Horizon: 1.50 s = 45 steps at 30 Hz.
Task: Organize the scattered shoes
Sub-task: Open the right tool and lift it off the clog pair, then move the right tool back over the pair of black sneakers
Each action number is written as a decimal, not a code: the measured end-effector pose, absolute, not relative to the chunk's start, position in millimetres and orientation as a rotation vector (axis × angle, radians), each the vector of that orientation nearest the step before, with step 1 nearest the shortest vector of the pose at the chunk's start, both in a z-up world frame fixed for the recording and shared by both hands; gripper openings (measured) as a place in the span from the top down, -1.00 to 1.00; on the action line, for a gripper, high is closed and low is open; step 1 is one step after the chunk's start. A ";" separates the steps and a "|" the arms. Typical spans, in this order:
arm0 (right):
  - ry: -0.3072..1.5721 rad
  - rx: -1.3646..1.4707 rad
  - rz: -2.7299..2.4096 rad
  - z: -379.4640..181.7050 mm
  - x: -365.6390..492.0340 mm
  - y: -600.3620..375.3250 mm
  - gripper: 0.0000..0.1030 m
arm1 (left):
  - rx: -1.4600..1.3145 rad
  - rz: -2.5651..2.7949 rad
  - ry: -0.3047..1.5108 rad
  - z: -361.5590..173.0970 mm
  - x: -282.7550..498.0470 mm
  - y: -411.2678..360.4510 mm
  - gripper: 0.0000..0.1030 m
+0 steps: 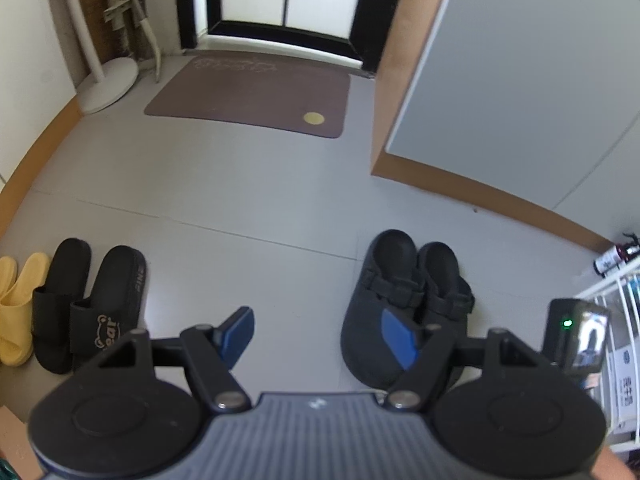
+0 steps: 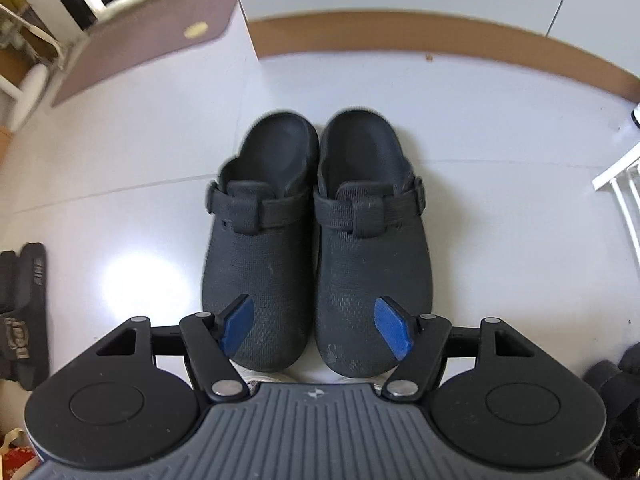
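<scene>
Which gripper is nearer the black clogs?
Right. The right gripper hangs open just over the clogs' toes; the left gripper is open beside them, over bare floor.

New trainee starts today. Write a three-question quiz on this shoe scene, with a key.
1. True or false: the black clogs sit side by side, touching.
2. Which shoes lie beside the yellow slippers? A) black slides B) white trainers C) brown boots
3. Fill in: both the left gripper and the right gripper are ____.

Key: 1 true; 2 A; 3 open.
</scene>
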State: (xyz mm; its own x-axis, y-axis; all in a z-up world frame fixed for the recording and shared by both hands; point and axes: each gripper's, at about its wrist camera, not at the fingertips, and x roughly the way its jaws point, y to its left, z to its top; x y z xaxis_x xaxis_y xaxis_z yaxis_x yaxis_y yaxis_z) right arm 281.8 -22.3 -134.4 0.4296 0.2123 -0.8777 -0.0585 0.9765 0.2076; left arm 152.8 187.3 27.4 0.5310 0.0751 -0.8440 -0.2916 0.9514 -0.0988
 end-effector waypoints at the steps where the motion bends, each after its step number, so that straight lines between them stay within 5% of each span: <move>1: 1.101 0.153 0.178 -127.9 277.5 -25.9 -0.39 | -0.230 0.210 0.991 28.2 152.0 183.1 -0.44; 16: 0.927 0.242 0.199 -22.0 197.7 -88.0 -0.39 | -0.170 0.131 0.967 47.3 127.7 138.2 -0.49; 45: 0.818 0.165 0.133 24.4 43.0 -159.0 -0.53 | -0.063 -0.014 0.985 50.7 48.0 70.1 -0.54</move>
